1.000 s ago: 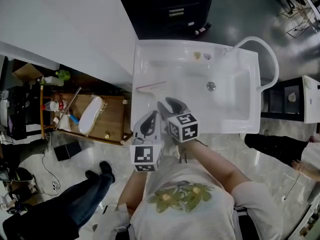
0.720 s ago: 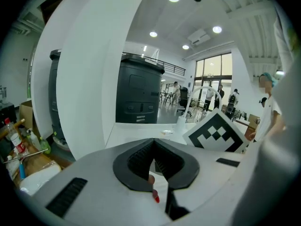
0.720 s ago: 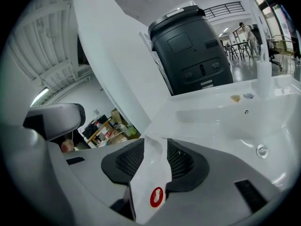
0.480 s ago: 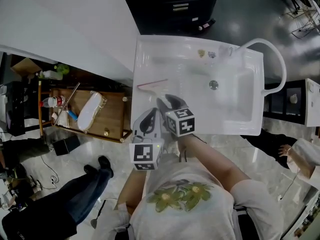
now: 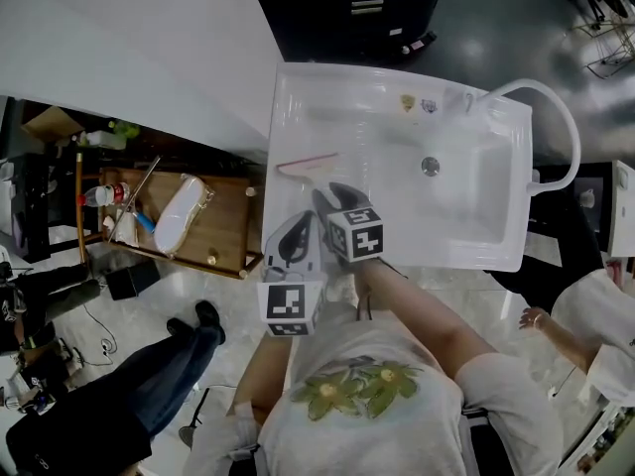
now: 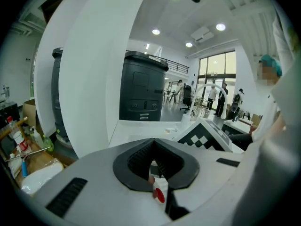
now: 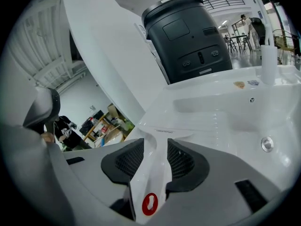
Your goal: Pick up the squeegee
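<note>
The squeegee (image 5: 308,167), white with a pink blade, lies on the flat left part of the white sink top (image 5: 397,87). Its handle points back at me. My right gripper (image 5: 332,198) sits low over that handle. In the right gripper view the handle (image 7: 151,173) runs between the two dark pads (image 7: 128,160), and its red hanging hole is nearest the camera. These jaws have just been opening and stand apart round the handle without pinching it. My left gripper (image 5: 298,228) hangs just left of and behind the right one, off the sink's front edge. Its fingertips (image 6: 153,147) meet.
The sink basin with its drain (image 5: 430,166) lies to the right, and a white hose (image 5: 556,117) loops over the right rim. A black cabinet (image 5: 347,8) stands behind. A cluttered wooden shelf (image 5: 223,226) is at the left. People stand at the lower left (image 5: 149,395) and far right (image 5: 595,325).
My right gripper has eased down and slightly closer along the squeegee's handle. The left gripper has stayed put. A person at the far right has come further into view.
</note>
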A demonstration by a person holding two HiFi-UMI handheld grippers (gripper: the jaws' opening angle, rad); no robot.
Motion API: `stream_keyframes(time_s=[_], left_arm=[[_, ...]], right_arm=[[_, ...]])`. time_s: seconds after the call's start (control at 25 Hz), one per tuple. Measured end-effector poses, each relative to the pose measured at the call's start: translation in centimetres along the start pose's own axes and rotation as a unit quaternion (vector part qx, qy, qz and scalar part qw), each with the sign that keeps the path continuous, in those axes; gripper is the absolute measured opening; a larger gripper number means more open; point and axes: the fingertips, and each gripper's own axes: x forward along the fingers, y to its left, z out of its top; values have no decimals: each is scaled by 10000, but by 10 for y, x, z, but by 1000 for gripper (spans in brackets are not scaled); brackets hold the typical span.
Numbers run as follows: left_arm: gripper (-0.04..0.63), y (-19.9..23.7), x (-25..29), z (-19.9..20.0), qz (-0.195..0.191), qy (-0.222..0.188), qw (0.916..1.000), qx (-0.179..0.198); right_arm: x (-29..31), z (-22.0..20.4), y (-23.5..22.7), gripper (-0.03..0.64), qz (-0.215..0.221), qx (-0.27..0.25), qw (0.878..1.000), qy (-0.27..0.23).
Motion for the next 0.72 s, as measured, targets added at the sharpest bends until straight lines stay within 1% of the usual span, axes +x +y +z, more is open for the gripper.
stream_keyframes(time_s=[0.72], left_arm=[[9, 11, 14, -15, 67, 187, 9998, -60]], right_arm=[[24, -14, -10, 138, -76, 214, 9994, 271]])
